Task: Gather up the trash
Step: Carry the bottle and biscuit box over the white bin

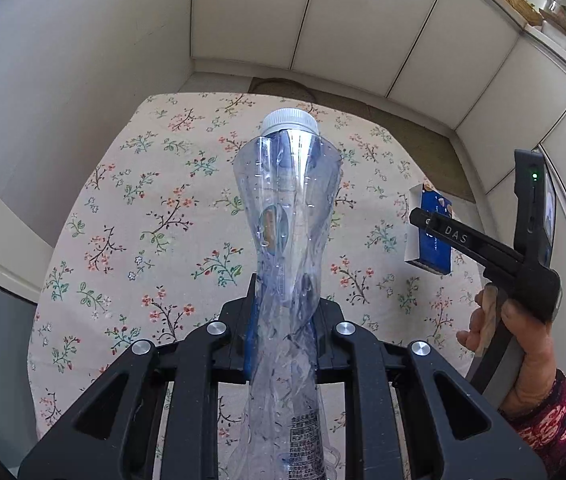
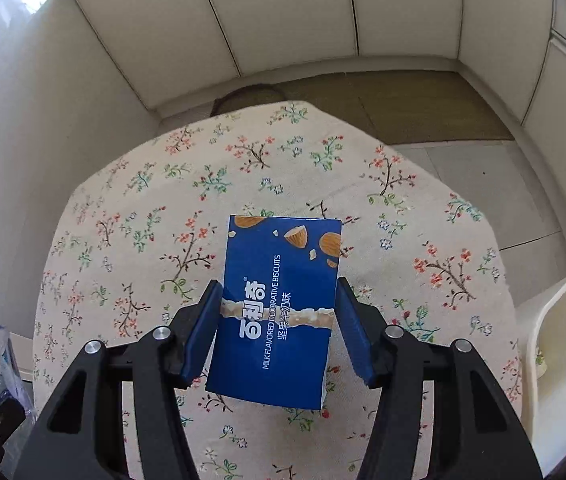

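Left hand-held gripper [image 1: 283,332]: jaws drawn in narrow and clamped on the crumpled waist of a clear plastic water bottle [image 1: 287,216]. Bottle is lifted above the worktop [image 1: 123,208], which carries a floral tablecloth. White cap [image 1: 290,121] is on and points away from the camera; the body is pinched in where the blue pads [image 1: 251,332] meet it. A printed label shows on the lower part, near the camera.

Right hand-held gripper [image 2: 279,332]: jaws spread moderately around a blue biscuit box [image 2: 279,308] with almond pictures and the text "MILK FLAVORED DECORATIVE BISCUITS". Blue pads [image 2: 203,328] sit against both long sides of the box; left pad touching, right pad touching or just beside, cannot tell which. In the left wrist view the box appears held above the cloth, between the fingers of the right tool.

White chair [image 2: 563,340] at the right edge of the worktop. White cabinet doors [image 1: 355,24] beyond the worktop; a brown mat [image 2: 403,104] on the floor.
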A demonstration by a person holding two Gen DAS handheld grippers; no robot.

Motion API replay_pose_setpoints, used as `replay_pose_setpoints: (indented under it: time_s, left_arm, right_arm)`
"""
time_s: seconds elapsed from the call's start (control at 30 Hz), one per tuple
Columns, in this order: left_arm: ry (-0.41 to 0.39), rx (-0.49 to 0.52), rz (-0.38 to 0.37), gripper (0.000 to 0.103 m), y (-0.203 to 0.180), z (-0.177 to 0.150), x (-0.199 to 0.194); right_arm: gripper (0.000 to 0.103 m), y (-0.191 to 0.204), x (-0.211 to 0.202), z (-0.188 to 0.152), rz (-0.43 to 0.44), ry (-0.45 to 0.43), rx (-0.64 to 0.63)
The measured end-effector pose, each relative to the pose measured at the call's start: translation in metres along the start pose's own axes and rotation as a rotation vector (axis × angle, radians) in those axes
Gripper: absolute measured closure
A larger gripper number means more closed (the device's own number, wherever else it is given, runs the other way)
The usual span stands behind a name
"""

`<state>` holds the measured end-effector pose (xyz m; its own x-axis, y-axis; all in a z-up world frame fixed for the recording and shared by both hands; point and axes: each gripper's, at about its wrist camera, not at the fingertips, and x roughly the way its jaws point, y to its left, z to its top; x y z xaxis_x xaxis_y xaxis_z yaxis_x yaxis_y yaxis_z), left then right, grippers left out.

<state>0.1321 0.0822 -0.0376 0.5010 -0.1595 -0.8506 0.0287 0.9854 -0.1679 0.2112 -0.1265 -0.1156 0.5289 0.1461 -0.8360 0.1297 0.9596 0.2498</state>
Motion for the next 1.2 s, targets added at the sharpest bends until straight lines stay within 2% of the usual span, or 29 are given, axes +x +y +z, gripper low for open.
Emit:
replay_pose_setpoints:
  time_s: [0.23,0.43,0.67,0.9,1.2]
  left_arm:
    - [-0.078,0.029,-0.039,0.085,-0.035,0.007,-0.026]
    - [-0.143,0.066,-0.09,0.085,-0.072,0.009,-0.045]
    - [-0.2,0.113,-0.147,0.085,-0.115,0.006,-0.06]
    - [-0.236,0.163,-0.207,0.085,-0.159,0.002,-0.069]
    - [-0.235,0.238,-0.283,0.085,-0.225,-0.007,-0.062]
  right_arm:
    - [0.047,-0.024,-0.07,0.015,0.013,-0.137,-0.017]
    - [0.046,-0.052,-0.129,0.011,-0.015,-0.251,-0.028]
    - [0.046,-0.092,-0.18,0.004,-0.055,-0.348,-0.008]
    - [0.046,-0.141,-0.219,-0.007,-0.164,-0.44,0.021]
    - [0.045,-0.212,-0.24,-0.03,-0.32,-0.463,0.062]
